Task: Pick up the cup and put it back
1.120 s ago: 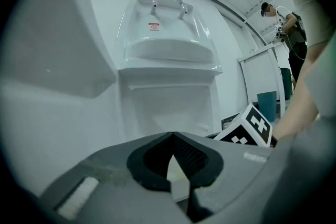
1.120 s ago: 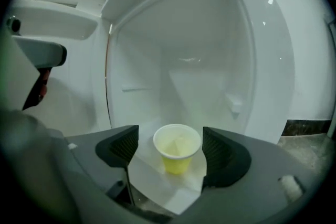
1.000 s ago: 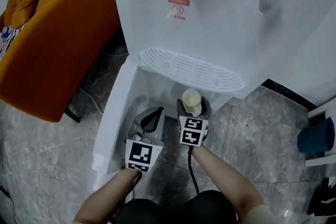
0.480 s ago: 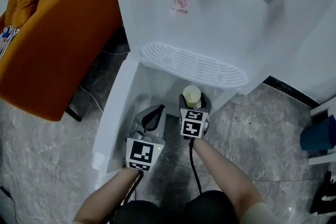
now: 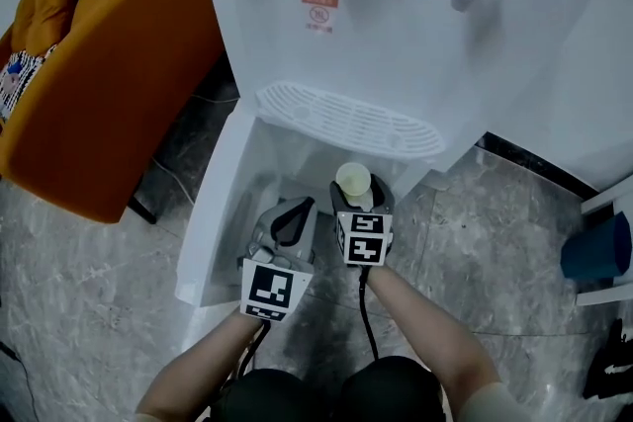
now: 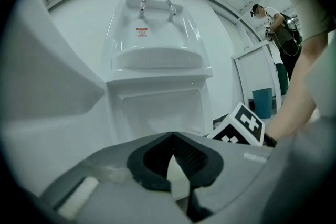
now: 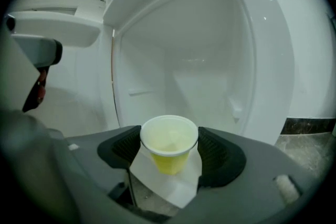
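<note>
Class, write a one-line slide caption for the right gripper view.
Right gripper, jaws just closed in, grips a yellow cup before the dispenser's open compartment.

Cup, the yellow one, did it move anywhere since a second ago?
No. The cup sits at the same spot just below the front edge of the dispenser's white grille; only the camera shifted.

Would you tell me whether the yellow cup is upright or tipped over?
Upright: the yellow cup shows its open rim on top, body tapering downward.
</note>
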Tool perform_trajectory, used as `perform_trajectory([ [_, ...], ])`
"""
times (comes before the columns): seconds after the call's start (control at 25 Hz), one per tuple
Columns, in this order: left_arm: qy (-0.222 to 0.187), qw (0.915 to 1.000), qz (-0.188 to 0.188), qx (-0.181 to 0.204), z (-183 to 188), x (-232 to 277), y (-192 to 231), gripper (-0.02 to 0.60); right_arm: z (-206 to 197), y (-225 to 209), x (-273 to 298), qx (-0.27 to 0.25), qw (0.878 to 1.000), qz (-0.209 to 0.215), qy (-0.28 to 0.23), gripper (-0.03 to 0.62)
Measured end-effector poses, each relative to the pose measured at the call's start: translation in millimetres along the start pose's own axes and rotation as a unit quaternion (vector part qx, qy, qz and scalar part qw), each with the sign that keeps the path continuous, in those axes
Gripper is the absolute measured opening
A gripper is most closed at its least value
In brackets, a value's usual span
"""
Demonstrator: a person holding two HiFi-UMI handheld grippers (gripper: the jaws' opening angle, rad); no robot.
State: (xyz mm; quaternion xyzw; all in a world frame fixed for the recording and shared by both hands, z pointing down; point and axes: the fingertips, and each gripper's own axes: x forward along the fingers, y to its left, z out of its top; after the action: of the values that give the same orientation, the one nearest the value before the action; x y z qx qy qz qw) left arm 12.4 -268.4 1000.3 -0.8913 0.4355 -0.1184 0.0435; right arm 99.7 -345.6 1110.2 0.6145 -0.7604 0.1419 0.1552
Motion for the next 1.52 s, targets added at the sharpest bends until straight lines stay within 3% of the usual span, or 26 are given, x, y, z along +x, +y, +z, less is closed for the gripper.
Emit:
perform_trajectory([
  [0.28, 0.001, 0.9991, -0.023, 0.034, 57, -24, -19, 0.002, 38, 8, -61, -0.014, 0.999, 0.028, 0.012, 0.342],
  [0.4, -0.003, 0.9996, -0.025, 0.009, 93, -43, -16, 0.002, 60, 14, -95, -0.021, 0.999, 0.037, 0.022, 0.342],
  [0.76, 0.017, 0.9998, -0.014, 0.004, 205, -90, 18, 0.002, 155, 39, -204, -0.052, 0.996, 0.066, 0.038, 0.342],
  [1.08, 0.036, 0.9992, -0.008, -0.012, 326, -136, 51, 0.002, 272, 56, -306, -0.029, 0.995, 0.089, 0.045, 0.342],
  [1.24, 0.037, 0.999, -0.023, 0.004, 395, -159, 59, 0.002, 336, 69, -362, -0.037, 0.993, 0.107, 0.041, 0.342],
  [1.52, 0.015, 0.9988, -0.046, -0.01, 519, -206, 70, 0.002, 453, 80, -451, -0.011, 0.992, 0.12, 0.025, 0.342],
])
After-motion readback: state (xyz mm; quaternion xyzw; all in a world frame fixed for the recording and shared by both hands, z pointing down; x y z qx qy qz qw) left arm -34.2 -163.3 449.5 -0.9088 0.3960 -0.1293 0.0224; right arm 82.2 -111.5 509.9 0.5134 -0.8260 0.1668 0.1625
